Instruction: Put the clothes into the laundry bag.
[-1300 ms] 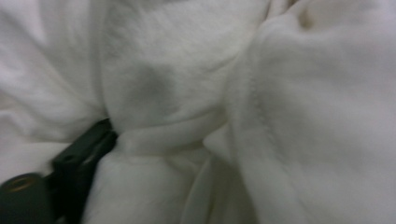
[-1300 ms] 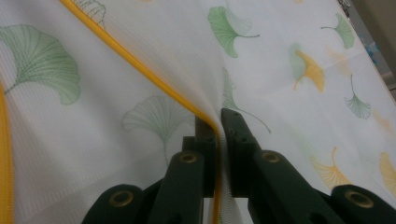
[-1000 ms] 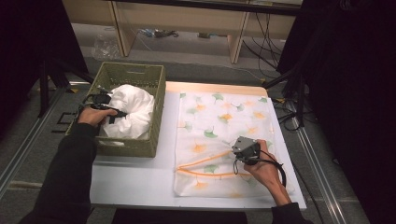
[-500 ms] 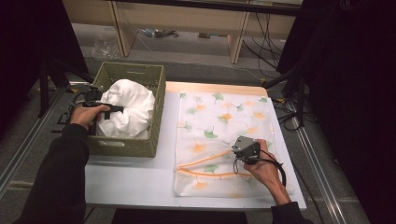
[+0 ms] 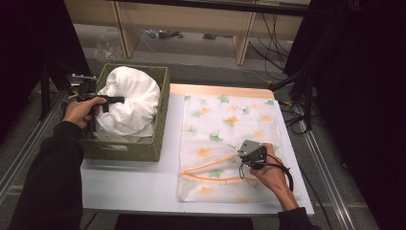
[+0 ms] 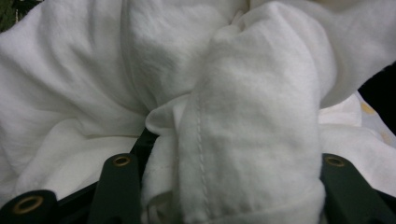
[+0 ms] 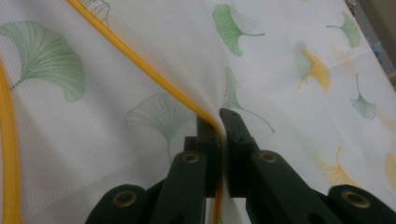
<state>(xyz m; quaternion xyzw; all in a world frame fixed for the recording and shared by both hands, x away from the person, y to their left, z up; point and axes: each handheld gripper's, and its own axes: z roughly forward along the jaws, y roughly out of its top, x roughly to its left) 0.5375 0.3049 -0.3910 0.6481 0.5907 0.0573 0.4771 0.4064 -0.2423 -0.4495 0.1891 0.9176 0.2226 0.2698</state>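
White garment is bunched up in the green woven basket on the left side of the surface, and it looks like it's meant to go into the mesh laundry bag (the one with the ginkgo leaves and the orange-trimmed opening) that lies flat to the right of the basket.

Progress so far, as I read it: the setup is basically done. The right gripper has its fingers clenched tight on the bag's orange hem, pinching the top layer and lifting it a bit, so the mouth of the bag is held open. The left gripper is in at the basket's left side, and its fingers have just been closing on a thick fold of the white cloth. In the left gripper view the fold sits right between them and looks squeezed, so I'd call that a real grip.

What's left is pretty much everything that matters. The garment is in the basket, not over the bag yet, with most of its bulk heaped up. It needs lifting clear of the rim, carrying across and feeding through the opening. Nothing white is inside the bag at this point. I'd say roughly a third of the way through.
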